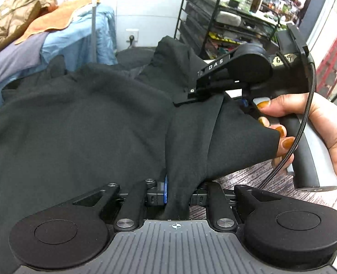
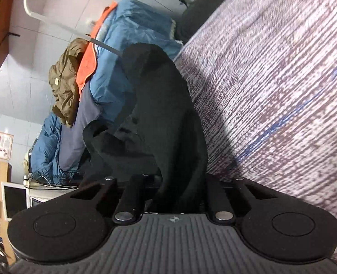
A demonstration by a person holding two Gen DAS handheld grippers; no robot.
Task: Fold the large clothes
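Gripping the black garment (image 1: 81, 123) with both the left claw (image 1: 177, 196) and right claw (image 2: 180, 196) clenched on bunched folds, the cloth could slip free if pulled taut.

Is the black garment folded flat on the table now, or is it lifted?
Lifted and bunched, not folded: the black garment drapes in loose folds, pinched by the left gripper and right gripper.
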